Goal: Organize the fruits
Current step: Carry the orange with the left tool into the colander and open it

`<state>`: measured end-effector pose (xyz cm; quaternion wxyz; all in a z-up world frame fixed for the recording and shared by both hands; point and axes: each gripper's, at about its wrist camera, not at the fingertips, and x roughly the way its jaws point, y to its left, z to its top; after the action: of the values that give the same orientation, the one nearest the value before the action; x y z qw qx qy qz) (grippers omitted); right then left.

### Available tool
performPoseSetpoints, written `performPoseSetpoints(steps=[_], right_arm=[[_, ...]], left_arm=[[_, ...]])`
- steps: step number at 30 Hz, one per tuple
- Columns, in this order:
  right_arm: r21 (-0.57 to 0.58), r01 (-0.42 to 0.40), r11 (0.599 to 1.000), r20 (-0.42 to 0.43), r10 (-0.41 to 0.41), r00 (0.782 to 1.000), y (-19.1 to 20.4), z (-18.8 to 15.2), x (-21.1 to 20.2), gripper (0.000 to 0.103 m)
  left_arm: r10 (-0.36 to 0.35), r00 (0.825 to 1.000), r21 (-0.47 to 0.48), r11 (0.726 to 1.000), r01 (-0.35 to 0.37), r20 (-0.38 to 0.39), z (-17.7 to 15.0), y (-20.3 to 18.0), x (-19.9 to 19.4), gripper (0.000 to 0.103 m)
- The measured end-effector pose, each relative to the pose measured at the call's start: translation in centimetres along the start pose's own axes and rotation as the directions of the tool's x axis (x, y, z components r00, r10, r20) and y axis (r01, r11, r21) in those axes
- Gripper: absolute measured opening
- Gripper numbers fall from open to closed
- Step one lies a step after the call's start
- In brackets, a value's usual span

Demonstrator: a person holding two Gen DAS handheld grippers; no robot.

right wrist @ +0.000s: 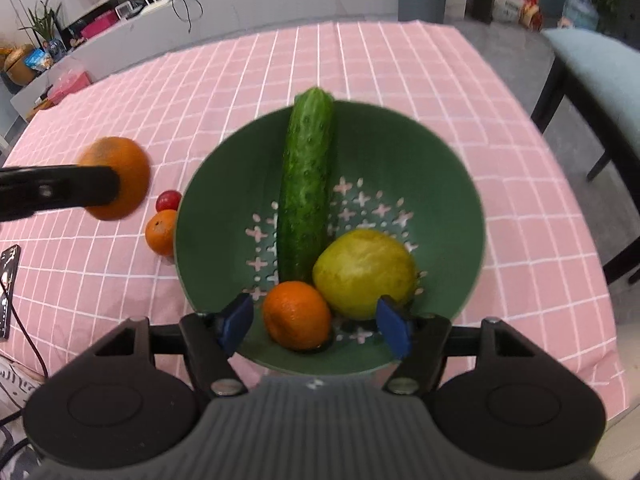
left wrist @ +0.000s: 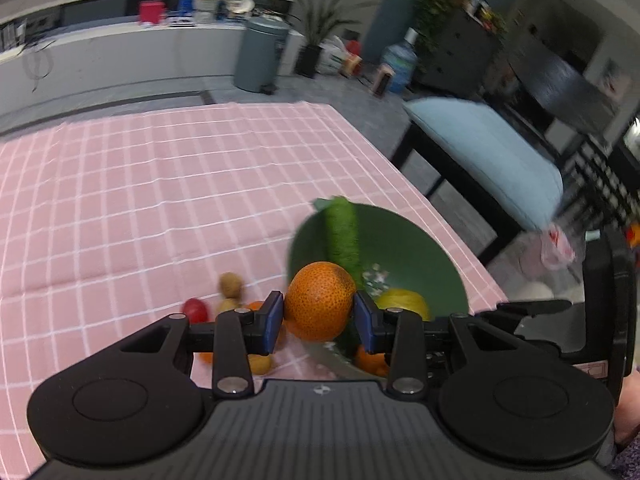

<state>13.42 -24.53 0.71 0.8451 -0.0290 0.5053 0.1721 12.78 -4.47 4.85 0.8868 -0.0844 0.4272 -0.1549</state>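
— Between the blue pads (left wrist: 276,320) of the left gripper (left wrist: 319,320), what is that?

— An orange (left wrist: 320,306). The pads press on both of its sides, so the fingers are closed onto it and it is off the pink checked tablecloth (left wrist: 140,200). From the right wrist view the same orange (right wrist: 120,178) hangs left of the green colander bowl (right wrist: 440,184), apart from its rim, with one black finger across its front.

— And the right gripper (right wrist: 316,326)?

— Its fingers are spread wide and hold nothing. The blue pads (right wrist: 236,322) sit at the near rim of the bowl, one on each side of a small mandarin (right wrist: 296,314) inside it; neither pad touches the fruit.

— What else lies in the bowl?

— A cucumber (right wrist: 306,184) runs from the far rim down to the middle, its top end sticking over the edge. A yellow-green pear (right wrist: 364,272) lies just right of the mandarin, touching it and the cucumber's lower end.

— Anything on the cloth?

— A second mandarin (right wrist: 160,236) touches the bowl's left wall, with a red cherry tomato (right wrist: 168,199) just behind it. The left wrist view shows brownish small fruits (left wrist: 231,286) near the tomato (left wrist: 196,310); blur keeps me from naming them. A dark phone (right wrist: 8,292) with a cable lies at the left edge, and a chair with a pale blue cushion (right wrist: 596,64) stands to the right of the table.
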Motion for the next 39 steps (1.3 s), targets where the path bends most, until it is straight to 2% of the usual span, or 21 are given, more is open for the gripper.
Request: performPoseSetpoints(steps=[3, 7, 13, 20, 23, 29, 32, 35, 39], right_arm=[[-0.020, 0.030, 0.999, 0.070, -0.028, 0.997, -0.1, -0.5, -0.9, 0.068], [-0.070, 0.101, 0.992, 0.167, -0.088, 0.982, 0.3, -1.4, -1.7, 0.070], [-0.054, 0.105, 0.993, 0.203, -0.092, 0.975, -0.2, -1.8, -1.6, 0.070], [-0.030, 0.084, 0.996, 0.199, -0.077, 0.977, -0.5, -1.9, -1.1, 0.070], [-0.034, 0.086, 0.996, 0.192, -0.078, 0.978, -0.4, -1.8, -0.8, 0.070], [-0.037, 0.094, 0.995, 0.167, -0.087, 0.982, -0.5, -1.6, -0.1, 0.070], [-0.038, 0.096, 0.995, 0.165, -0.089, 0.982, -0.4, -1.7, -0.1, 0.071], [-0.037, 0.098, 0.994, 0.168, -0.090, 0.982, -0.4, -1.7, -0.2, 0.074], [-0.044, 0.109, 0.993, 0.176, -0.100, 0.979, -0.1, -1.8, -0.4, 0.074]], left_arm=[[0.014, 0.999, 0.057, 0.998, -0.012, -0.040, 0.3, -1.9, 1.4, 0.043], [0.043, 0.996, 0.146, 0.989, -0.032, -0.075, 0.5, -4.0, 3.0, 0.043], [0.059, 0.987, 0.184, 0.982, -0.030, -0.151, 0.4, -4.7, 5.5, 0.043], [0.082, 0.973, 0.204, 0.978, -0.037, -0.218, -0.1, -4.6, 7.5, 0.043], [0.103, 0.967, 0.209, 0.977, -0.054, -0.232, -0.3, -4.7, 8.1, 0.043], [0.101, 0.962, 0.185, 0.981, -0.055, -0.254, -0.4, -4.2, 8.8, 0.044], [0.091, 0.966, 0.181, 0.982, -0.047, -0.243, -0.5, -4.0, 8.8, 0.044], [0.082, 0.971, 0.187, 0.982, -0.040, -0.223, -0.6, -4.0, 8.4, 0.050], [0.072, 0.978, 0.187, 0.982, -0.035, -0.197, -0.7, -4.0, 7.6, 0.051]])
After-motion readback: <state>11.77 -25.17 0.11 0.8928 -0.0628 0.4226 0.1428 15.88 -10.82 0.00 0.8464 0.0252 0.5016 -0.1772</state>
